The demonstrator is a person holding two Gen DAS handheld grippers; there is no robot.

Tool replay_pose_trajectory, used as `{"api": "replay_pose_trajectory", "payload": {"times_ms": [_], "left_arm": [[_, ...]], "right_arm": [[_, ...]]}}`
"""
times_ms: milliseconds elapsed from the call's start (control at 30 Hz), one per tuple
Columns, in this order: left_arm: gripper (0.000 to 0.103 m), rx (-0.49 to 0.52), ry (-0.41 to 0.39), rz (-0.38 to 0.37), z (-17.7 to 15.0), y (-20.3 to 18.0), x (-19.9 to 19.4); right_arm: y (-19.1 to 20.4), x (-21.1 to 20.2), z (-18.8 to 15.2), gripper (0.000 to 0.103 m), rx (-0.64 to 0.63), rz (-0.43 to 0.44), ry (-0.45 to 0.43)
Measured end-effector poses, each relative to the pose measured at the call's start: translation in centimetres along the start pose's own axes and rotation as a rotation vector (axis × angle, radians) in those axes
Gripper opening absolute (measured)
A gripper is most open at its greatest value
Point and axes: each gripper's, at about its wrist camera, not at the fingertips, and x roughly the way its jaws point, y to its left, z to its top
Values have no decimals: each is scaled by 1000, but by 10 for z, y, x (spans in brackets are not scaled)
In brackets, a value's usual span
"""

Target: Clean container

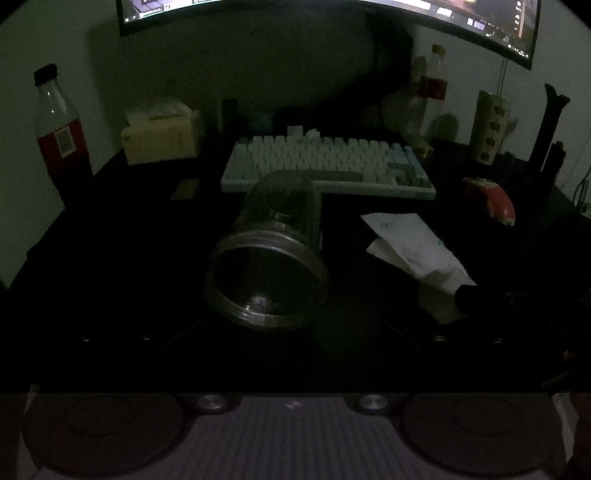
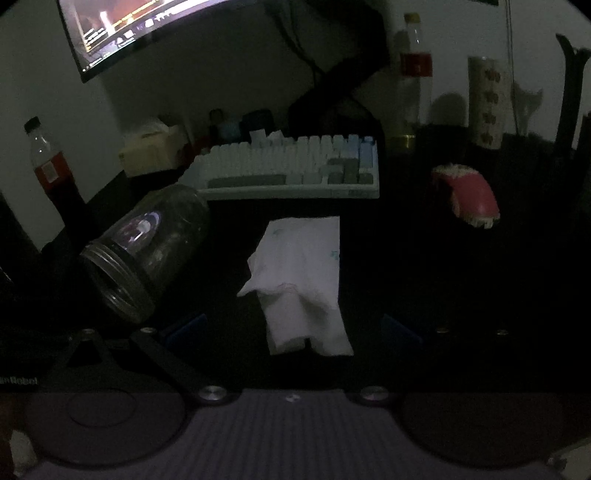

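The scene is very dark. A clear glass jar (image 1: 271,251) with a threaded neck and no lid is seen tilted, its open mouth turned toward the left wrist camera and its base pointing toward the keyboard (image 1: 327,166). It sits between the dark fingers of the left claw (image 1: 291,328), but the fingers are lost in shadow, so I cannot tell if they press on the glass or how wide they stand. In the right wrist view the same jar (image 2: 147,247) leans over at the left side, just in front of the keyboard's (image 2: 291,166) left corner. A crumpled white paper towel (image 2: 306,284) lies on the black worktop (image 2: 424,266), between the blue-tipped fingers of the right claw (image 2: 291,328), which stand wide apart and hold nothing. In the left wrist view this towel (image 1: 417,247) is to the right of the jar. A red and white brush (image 2: 467,195) rests further right. A bottle of dark red drink (image 1: 61,136) stands at the far left by the wall, near a tissue box (image 1: 160,129). A lit monitor (image 1: 332,14) hangs above.
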Motion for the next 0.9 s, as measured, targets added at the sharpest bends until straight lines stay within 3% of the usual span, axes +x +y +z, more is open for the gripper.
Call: {"api": "replay_pose_trajectory", "payload": {"times_ms": [900], "left_arm": [[103,-7,13,-1,2,4,3]], "right_arm": [[4,3,-2,103,-26,-8,-2]]}}
